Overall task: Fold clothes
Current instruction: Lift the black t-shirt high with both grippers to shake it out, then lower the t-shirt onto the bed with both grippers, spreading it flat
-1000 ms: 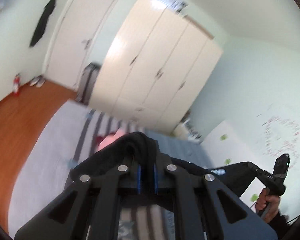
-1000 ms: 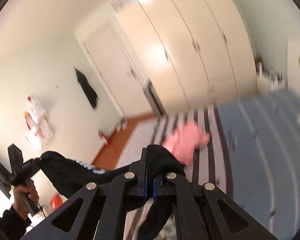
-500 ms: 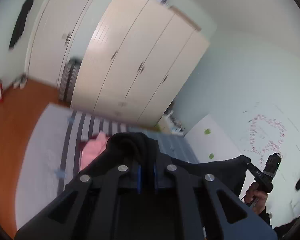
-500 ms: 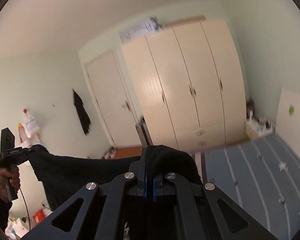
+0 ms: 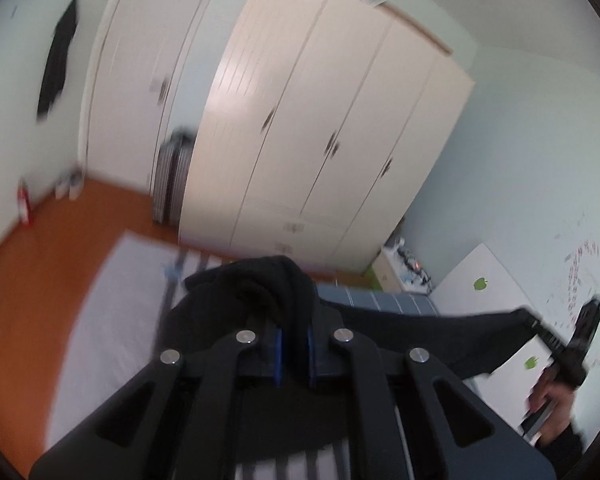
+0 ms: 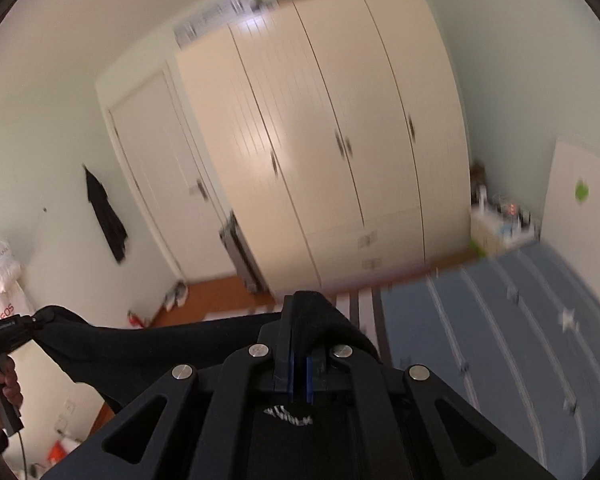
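Step in hand: a black garment [image 6: 148, 344] is stretched in the air between two grippers, above the bed; judged as the spread before laying it flat.
Left gripper [image 5: 294, 354]: jaws clenched on a bunched corner of the black garment, which mounds over the tips toward 12 o'clock.
Right gripper [image 6: 299, 372]: jaws clenched on the opposite corner; white lettering on the cloth shows just below the tips at 6 o'clock.
Garment position: in the left wrist view it runs from the jaws toward 3 o'clock, to the other gripper; in the right wrist view toward 9 o'clock.
Technique: keep both grips firm and the top edge taut and level; lower both ends together so the cloth lands without creases.
Risk: uneven tension may pull a corner free.
Bed [image 6: 500, 320]: blue cover with pale stripes and stars at 4 o'clock; grey-striped part near centre.
Room: cream wardrobe [image 6: 340, 140] at 12 o'clock, white door [image 6: 152, 184] at 10 o'clock, orange-brown floor [image 5: 40, 260] at 8 o'clock.
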